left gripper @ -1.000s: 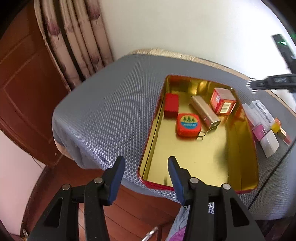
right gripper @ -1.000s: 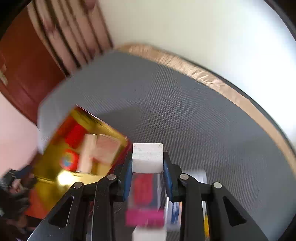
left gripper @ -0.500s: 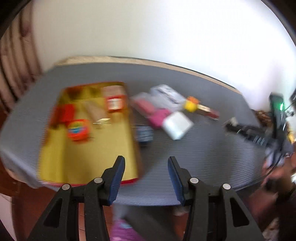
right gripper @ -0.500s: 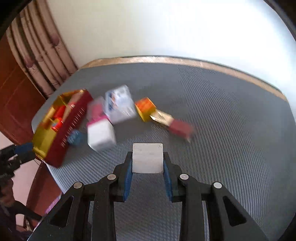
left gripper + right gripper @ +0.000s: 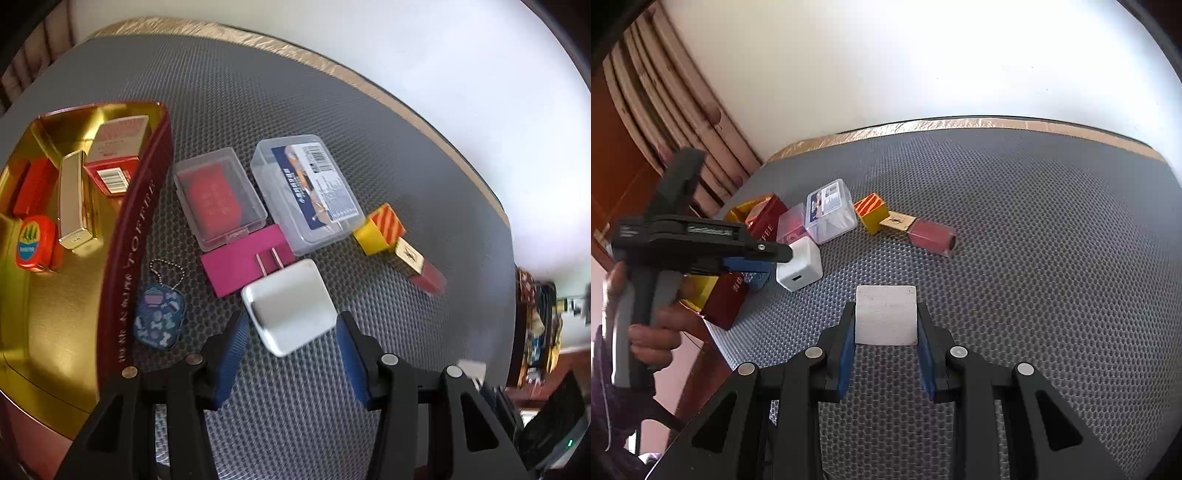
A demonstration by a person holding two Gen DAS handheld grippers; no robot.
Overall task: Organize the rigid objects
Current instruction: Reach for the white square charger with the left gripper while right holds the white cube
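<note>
White square plug-in charger block [image 5: 291, 308] lies flat on grey mesh table mat [image 5: 295, 122], w/ prongs resting on magenta flat box [image 5: 236, 258] just behind it. Left gripper [image 5: 290, 341] is spread wide, blue pads [image 5: 232, 345] either side of the charger's near corner, not touching yet afaict. So step in hand = approach/pre-grasp on the charger.

Right gripper [image 5: 886, 339] is pinching a pale grey-white square block [image 5: 886, 314], held over bare mat, well apart from the clutter.

Around the charger: two clear plastic cases [image 5: 306, 192], yellow/red striped cube [image 5: 380, 229], red nail-polish bottle [image 5: 421, 269], blue keychain tag [image 5: 160, 321]. Red-walled gold tin [image 5: 133, 236] sits to the left, already holding a red tape measure [image 5: 35, 245], gold bar, red boxes.

Next move, my guess: push left fwd a bit so pads bracket the charger body, close, lift clear of the magenta box, carry to the tin. Prongs may drag that box. Right's block prob goes to the tin too.
</note>
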